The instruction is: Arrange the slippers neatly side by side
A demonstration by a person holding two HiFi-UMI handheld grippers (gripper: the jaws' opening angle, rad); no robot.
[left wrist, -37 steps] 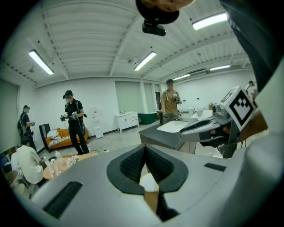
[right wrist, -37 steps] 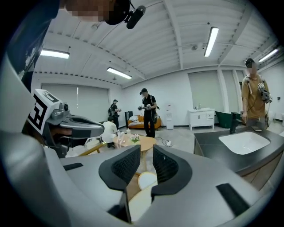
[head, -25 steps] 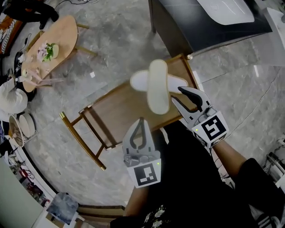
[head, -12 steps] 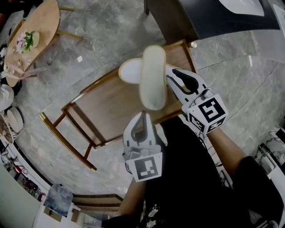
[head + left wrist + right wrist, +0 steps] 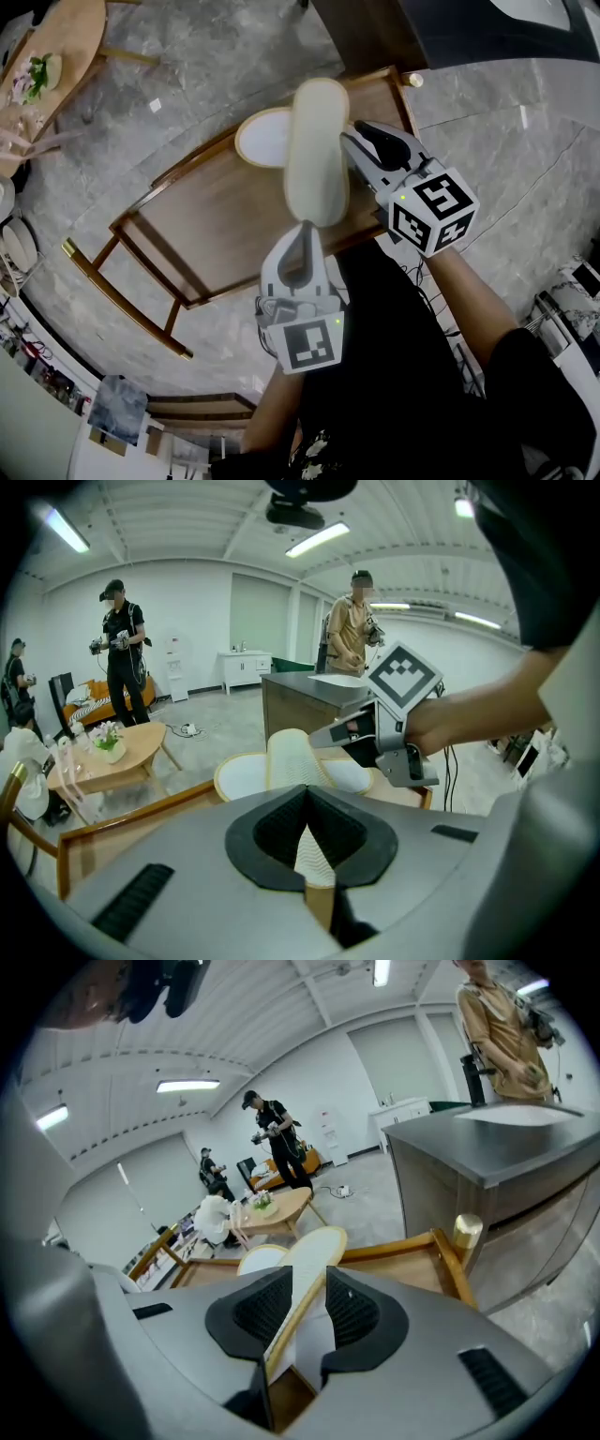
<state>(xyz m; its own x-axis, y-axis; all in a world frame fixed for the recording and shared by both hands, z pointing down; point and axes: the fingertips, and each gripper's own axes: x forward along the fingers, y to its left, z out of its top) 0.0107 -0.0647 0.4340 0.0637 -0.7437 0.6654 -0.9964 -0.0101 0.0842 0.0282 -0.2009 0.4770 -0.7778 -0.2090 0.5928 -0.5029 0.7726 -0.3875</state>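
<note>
A wooden rack (image 5: 216,234) stood on grey marble floor (image 5: 216,75). An oval table (image 5: 66,47) bearing flowers (image 5: 33,75) sat at its ten o'clock, well apart; a dark counter (image 5: 450,28) stood near at one o'clock.

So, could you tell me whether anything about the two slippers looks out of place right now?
Yes: the cream slipper lies crossed over the white slipper, nearly at right angles, over the wooden table, rather than side by side.
</note>
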